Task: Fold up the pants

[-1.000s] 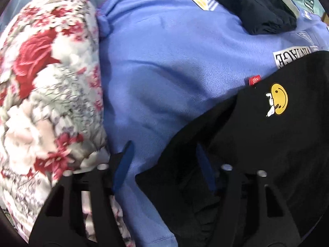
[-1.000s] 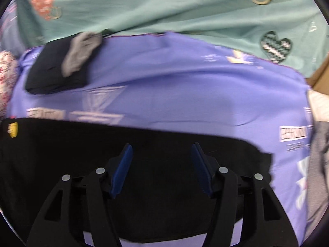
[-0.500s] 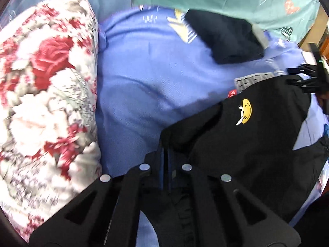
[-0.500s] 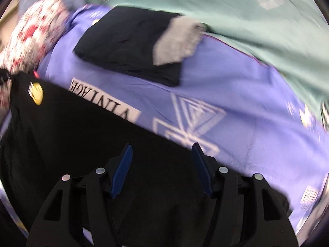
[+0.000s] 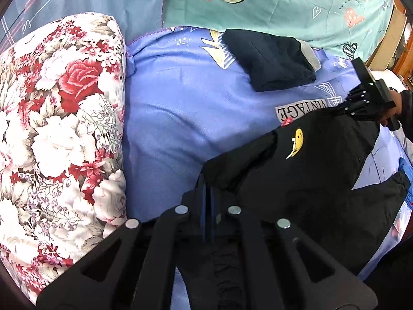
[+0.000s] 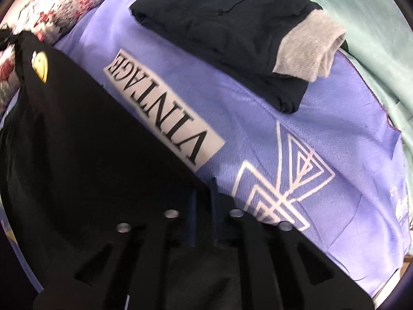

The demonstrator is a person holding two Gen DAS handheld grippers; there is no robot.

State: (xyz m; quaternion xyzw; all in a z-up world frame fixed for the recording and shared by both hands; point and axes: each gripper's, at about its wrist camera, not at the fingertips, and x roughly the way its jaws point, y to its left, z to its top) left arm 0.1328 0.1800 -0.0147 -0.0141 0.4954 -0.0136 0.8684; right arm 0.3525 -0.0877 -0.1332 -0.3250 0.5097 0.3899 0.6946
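Observation:
The black pants with a yellow smiley patch hang lifted above the purple bed cover. My left gripper is shut on one edge of the pants. My right gripper is shut on the far edge of the same pants; it shows in the left wrist view at the right, held by a hand. The cloth is stretched between the two grippers.
A folded dark garment with a grey cuff lies on the cover farther back, also in the right wrist view. A floral quilt roll lies at the left. A teal sheet lies behind.
Both grippers were open over the flat pants; the left shut on the cloth first, then the right. The pants are now lifted off the cover between them.

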